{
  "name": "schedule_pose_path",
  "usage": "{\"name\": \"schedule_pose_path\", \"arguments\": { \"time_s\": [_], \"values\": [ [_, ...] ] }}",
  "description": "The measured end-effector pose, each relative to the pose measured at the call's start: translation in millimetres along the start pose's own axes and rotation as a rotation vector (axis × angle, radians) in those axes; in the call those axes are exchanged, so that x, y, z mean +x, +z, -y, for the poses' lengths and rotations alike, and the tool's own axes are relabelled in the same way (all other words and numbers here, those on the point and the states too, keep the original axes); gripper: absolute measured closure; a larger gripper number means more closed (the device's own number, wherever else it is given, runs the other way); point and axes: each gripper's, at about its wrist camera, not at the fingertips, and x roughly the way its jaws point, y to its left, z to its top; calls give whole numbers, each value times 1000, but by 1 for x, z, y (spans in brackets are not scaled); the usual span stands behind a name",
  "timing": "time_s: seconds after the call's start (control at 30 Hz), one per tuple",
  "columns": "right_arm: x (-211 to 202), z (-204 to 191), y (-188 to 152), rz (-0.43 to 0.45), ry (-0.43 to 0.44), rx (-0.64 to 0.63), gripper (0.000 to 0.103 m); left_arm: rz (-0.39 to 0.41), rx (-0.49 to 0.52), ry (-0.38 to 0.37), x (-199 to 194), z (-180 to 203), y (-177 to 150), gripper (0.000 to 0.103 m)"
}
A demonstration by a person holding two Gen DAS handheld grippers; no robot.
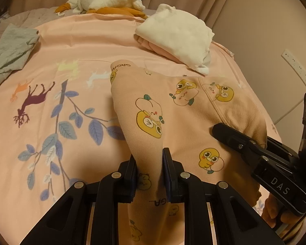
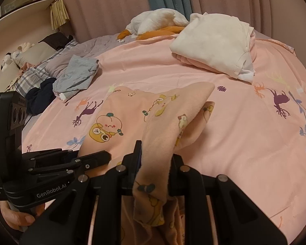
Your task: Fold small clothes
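Observation:
A small peach garment [image 1: 179,110] printed with yellow cartoon ducks lies partly lifted off the pink bedspread [image 1: 75,47]. My left gripper [image 1: 149,159] is shut on a bunched fold of its near edge. My right gripper [image 2: 156,157] is shut on another part of the same garment [image 2: 153,120], whose cloth drapes over the fingers and hangs below. In the left wrist view the right gripper [image 1: 220,131] comes in from the right and presses on the cloth. In the right wrist view the left gripper [image 2: 104,158] sits at the lower left, held by a hand [image 2: 14,216].
A folded white garment on a pink one [image 1: 177,38] lies at the far right of the bed. A grey garment [image 1: 12,49] lies at the left, a dark one [image 2: 40,96] beside it. A white and orange plush toy [image 1: 108,2] rests near the curtains. A power strip [image 1: 297,69] hangs on the wall.

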Motion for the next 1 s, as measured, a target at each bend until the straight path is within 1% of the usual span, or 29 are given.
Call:
{"name": "schedule_pose_path", "arguments": {
  "time_s": [0.33,1.0],
  "values": [
    [-11,-15,-4,6,9,-15,83,13,-14,6,-17,-3,-9,83],
    [-19,-40,-9,2,34,-58,83,33,-46,19,-38,-16,-19,83]
  ]
}}
